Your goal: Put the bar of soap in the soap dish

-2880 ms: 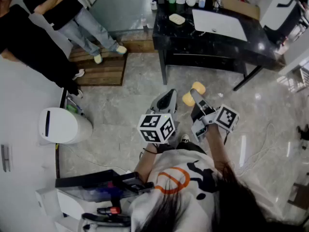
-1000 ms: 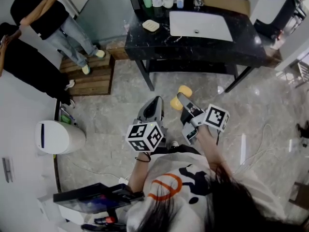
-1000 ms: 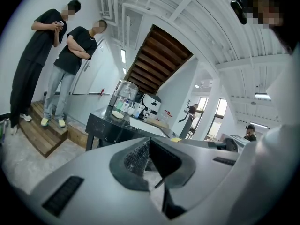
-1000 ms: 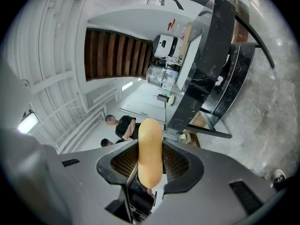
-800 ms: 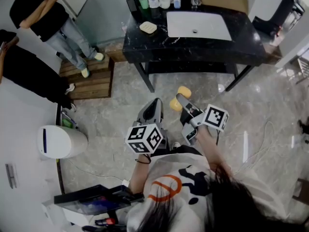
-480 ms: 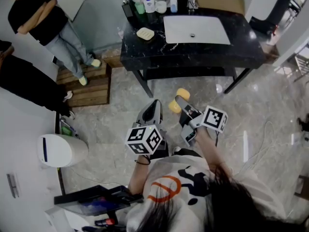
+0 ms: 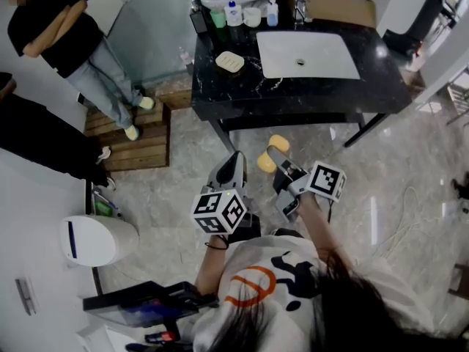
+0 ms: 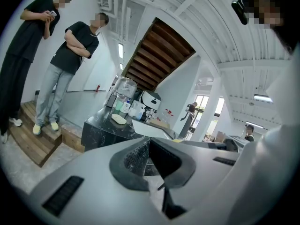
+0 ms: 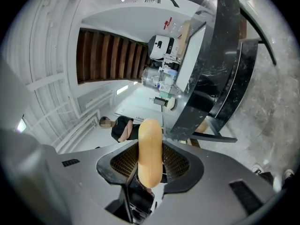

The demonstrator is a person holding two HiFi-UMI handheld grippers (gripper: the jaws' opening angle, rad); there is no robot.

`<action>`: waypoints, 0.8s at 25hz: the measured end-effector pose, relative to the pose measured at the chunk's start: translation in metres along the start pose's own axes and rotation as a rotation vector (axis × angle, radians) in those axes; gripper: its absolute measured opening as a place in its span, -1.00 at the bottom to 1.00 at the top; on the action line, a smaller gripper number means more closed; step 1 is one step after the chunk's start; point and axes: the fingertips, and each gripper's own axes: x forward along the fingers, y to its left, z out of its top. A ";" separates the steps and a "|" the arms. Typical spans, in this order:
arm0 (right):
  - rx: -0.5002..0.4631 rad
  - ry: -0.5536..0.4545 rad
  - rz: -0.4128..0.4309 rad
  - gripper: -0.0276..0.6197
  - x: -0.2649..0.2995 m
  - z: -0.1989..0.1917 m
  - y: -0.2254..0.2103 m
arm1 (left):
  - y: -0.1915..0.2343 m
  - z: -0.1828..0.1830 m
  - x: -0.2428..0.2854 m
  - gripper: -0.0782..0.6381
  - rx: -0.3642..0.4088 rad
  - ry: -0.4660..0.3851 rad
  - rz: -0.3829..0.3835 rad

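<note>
Now | right hand-held gripper (image 9: 150,165) pinches soap (image 9: 150,137) (yellow) | left hand-held gripper (image 8: 149,157) pressed together

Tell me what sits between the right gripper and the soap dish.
In the head view, only bare floor and the black counter's front edge separate the right gripper, holding the bar of soap, from the soap dish.
</note>
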 end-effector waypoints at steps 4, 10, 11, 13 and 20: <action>0.004 -0.002 -0.007 -0.42 0.021 -0.001 0.005 | 0.018 0.012 0.008 -0.78 -0.004 -0.001 -0.005; 0.001 -0.006 -0.011 -0.42 0.055 -0.001 0.013 | 0.048 0.029 0.019 -0.78 -0.011 0.007 -0.015; 0.001 -0.008 -0.014 -0.42 0.061 -0.002 0.014 | 0.052 0.031 0.021 -0.78 -0.012 0.008 -0.017; -0.002 -0.012 -0.018 -0.42 0.071 -0.002 0.015 | 0.062 0.037 0.023 -0.78 -0.012 0.008 -0.021; 0.009 -0.037 -0.024 -0.42 0.106 -0.008 0.022 | 0.095 0.053 0.034 -0.78 -0.013 0.018 -0.049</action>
